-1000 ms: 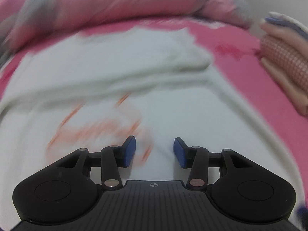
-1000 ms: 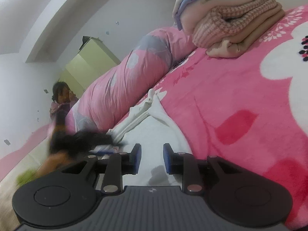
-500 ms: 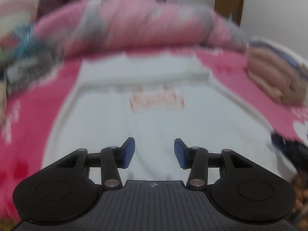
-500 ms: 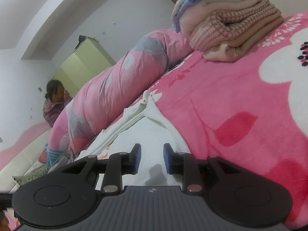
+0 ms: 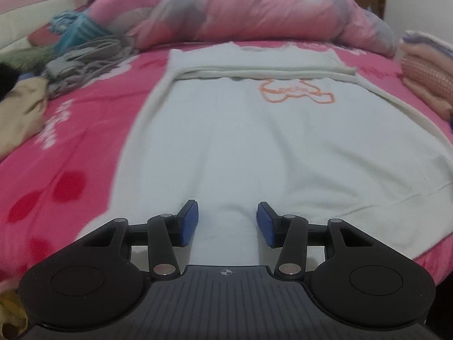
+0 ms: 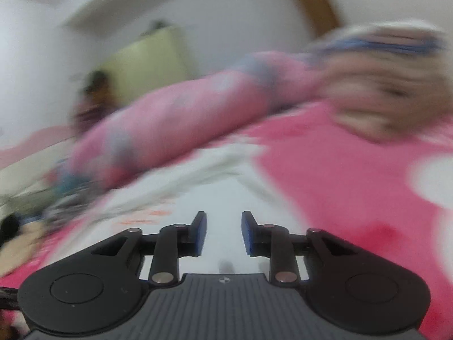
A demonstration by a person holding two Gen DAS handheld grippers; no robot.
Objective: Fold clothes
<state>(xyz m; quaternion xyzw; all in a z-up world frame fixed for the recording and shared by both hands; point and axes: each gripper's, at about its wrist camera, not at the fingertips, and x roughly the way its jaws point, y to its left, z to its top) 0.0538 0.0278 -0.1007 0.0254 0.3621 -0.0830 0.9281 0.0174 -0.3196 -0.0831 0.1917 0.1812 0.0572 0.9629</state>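
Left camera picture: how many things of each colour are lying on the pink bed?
White: 1, the white top
Grey: 1, the grey knit
Tan: 1, the tan garment
Teal: 1, the teal cloth
Pink-and-beige: 1, the folded stack
Total: 5

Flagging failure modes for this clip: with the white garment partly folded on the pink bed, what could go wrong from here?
1. The left tongs stand open over the white orange-printed garment, gripping nothing; a shallow pinch might lift only one layer.
2. The folded band at the top could slip open if the hem is dragged.
3. The right tongs are opening, empty, and that view is blurred, so their aim is uncertain.
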